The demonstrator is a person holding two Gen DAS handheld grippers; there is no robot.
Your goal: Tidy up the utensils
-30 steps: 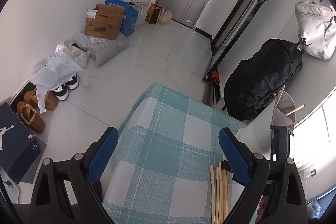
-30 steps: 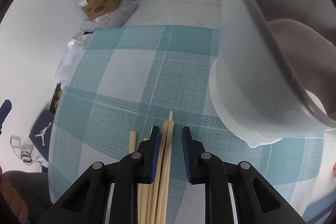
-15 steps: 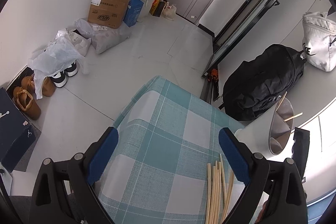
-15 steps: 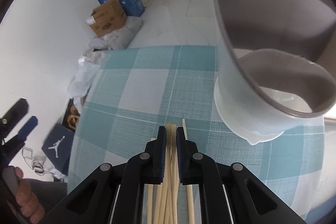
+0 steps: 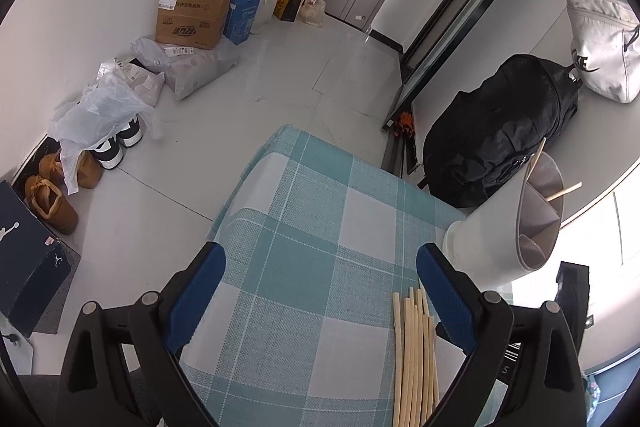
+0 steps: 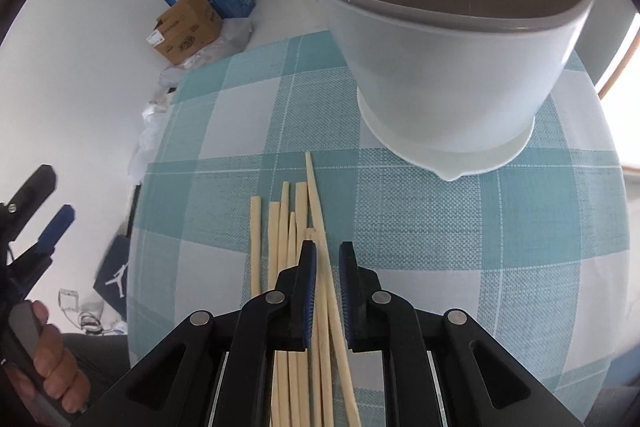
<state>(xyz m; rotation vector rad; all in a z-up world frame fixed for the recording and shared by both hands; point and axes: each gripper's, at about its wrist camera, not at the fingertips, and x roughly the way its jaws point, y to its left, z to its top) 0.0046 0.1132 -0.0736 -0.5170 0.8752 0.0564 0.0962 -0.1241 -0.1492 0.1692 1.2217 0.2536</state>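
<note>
The right gripper (image 6: 327, 259) points down over a bundle of pale chopsticks (image 6: 298, 227) lying on the checked tablecloth (image 6: 460, 227), toward the near edge of the table. Its jaws are opening: they stand a narrow gap apart, with one or two sticks running between them, and neither pad looks pressed on the wood. A white utensil holder (image 6: 448, 79) stands just beyond the chopstick tips, near the table's far right corner; two sticks already lean inside it.

The left gripper (image 5: 320, 285) hangs with its jaws spread wide and nothing between them, over the cloth to the left of the bundle. A hand (image 6: 52, 359) grips its handle. Past the table's far edge, a cardboard box (image 5: 192, 17) sits on the floor.
</note>
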